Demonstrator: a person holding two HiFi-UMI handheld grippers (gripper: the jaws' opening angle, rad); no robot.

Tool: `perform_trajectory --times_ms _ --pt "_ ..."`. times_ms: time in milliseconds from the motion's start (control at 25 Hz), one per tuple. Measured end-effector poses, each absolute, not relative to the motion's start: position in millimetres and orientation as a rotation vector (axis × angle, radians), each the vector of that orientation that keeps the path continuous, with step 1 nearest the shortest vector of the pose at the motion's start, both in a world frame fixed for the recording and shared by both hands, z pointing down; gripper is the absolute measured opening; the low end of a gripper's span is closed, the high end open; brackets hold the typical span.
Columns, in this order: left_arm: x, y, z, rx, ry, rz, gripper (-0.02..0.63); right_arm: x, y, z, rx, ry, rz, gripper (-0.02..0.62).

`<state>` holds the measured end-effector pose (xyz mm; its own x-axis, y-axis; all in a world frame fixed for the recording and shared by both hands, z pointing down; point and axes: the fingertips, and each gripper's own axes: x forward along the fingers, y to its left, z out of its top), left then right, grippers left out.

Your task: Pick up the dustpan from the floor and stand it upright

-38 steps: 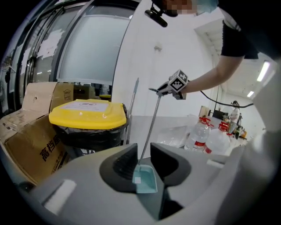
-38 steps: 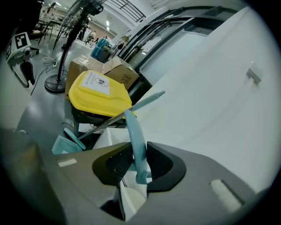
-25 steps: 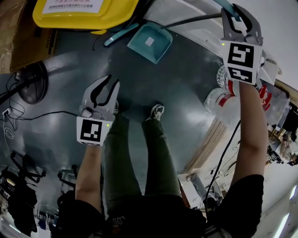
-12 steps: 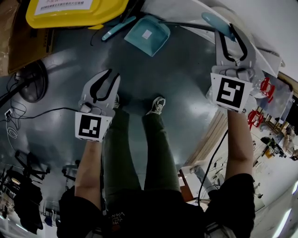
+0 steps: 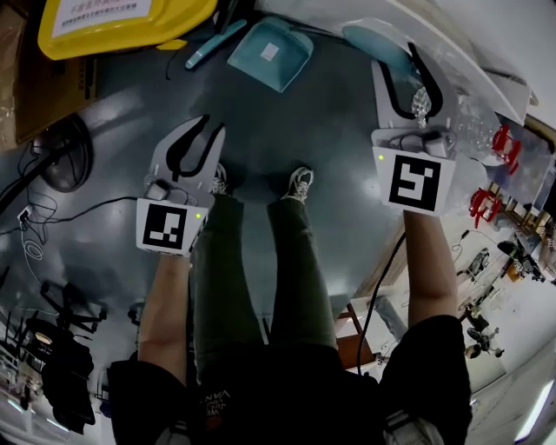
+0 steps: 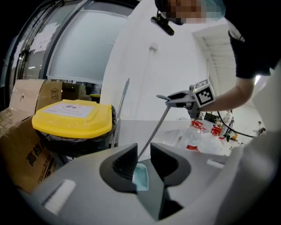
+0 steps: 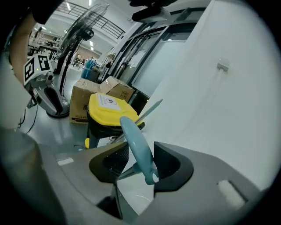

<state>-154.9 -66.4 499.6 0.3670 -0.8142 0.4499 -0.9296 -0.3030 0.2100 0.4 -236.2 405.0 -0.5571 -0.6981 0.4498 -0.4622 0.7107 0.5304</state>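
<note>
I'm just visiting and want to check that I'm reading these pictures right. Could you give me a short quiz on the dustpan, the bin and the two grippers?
1. True or false: the left gripper has nothing between its jaws.
2. What colour is the lid of the bin? A red, B yellow, C green.
3. Fill in: the handle of the dustpan stands between the jaws of the ____ gripper.

Key:
1. True. Its jaws stand apart and empty.
2. B.
3. Right. The right gripper has just been opening its jaws, and the handle is between them.
</note>
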Motion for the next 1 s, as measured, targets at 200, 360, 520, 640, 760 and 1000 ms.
perform_trajectory --times_ms 200,360,520,640,760,1000 --pt "-153 -71 488 2.222 -1.511 0.341 0.146 2 -230 405 0.95 -2.319 -0.352 0.175" --pt "-150 -72 479 2.243 -1.503 0.338 0.146 11 -224 405 0.993 -2.33 -0.275 0.186" --pt "-149 -73 470 2.27 -1.503 0.337 0.146 18 -218 399 1.029 -2.363 -0.201 0.186" --pt "-153 -71 465 2.31 -1.515 0.35 0.146 24 -215 394 1.103 -2.396 -0.138 0.186" --pt "-151 -69 452 2.323 -1.513 0.321 0.146 38 -206 391 1.205 -2.395 -0.022 0.184" --pt "-143 -60 415 2.336 -1.498 0.282 0.146 65 -165 379 1.435 -2.394 0.333 0.184"
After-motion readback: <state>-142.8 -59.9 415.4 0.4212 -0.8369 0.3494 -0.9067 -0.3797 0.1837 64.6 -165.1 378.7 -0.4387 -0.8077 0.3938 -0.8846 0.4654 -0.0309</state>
